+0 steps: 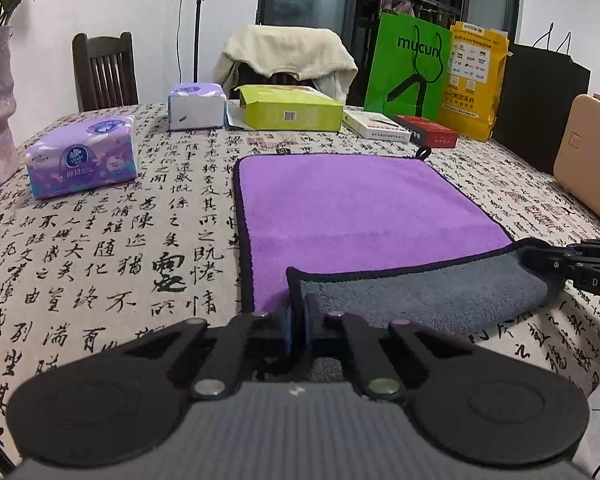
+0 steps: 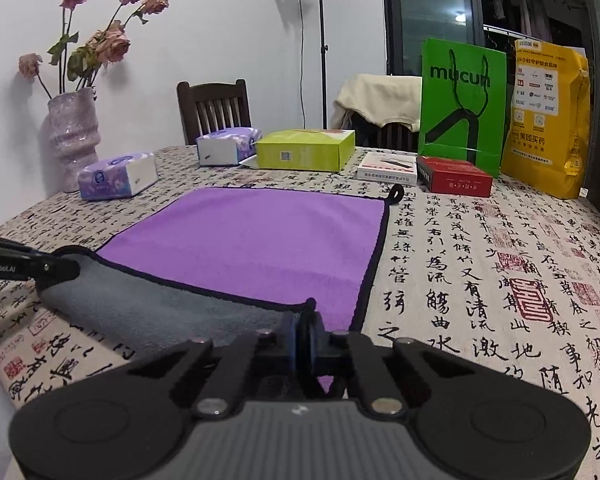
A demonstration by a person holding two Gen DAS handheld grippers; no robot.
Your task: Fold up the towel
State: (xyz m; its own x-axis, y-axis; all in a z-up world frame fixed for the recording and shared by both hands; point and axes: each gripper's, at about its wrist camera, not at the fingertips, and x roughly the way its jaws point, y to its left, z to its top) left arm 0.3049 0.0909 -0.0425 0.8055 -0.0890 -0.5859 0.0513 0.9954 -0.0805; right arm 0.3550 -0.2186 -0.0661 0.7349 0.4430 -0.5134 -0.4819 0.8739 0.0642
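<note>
A purple towel [image 1: 352,200] with a dark hem and grey underside lies on a table covered by a cloth [image 1: 100,248] printed with black calligraphy. Its near edge is lifted and turned back over the purple face, showing a band of grey.

The left gripper [image 1: 299,320] is closed on the near left corner of that turned edge, its blue pads [image 1: 288,326] pressed together with the hem between them. The right gripper [image 2: 307,330] is closed the same way on the near right corner. Each gripper shows at the side of the other's view, clamped on the fold's far end.

Straight ahead of both grippers the rest of the towel lies flat, with a small hanging loop [image 2: 397,192] at its far right corner.

Beyond the towel stand a lime box [image 2: 306,150], a white box [image 2: 386,168] and a red box [image 2: 454,178], with a green bag [image 2: 462,108] and yellow bag [image 2: 548,120] behind them. Ahead to the left are two tissue packs [image 2: 118,176] and a pink vase [image 2: 73,136] of dried roses. A dark chair [image 2: 214,106] and a lamp stand [image 2: 320,40] are behind the table.
</note>
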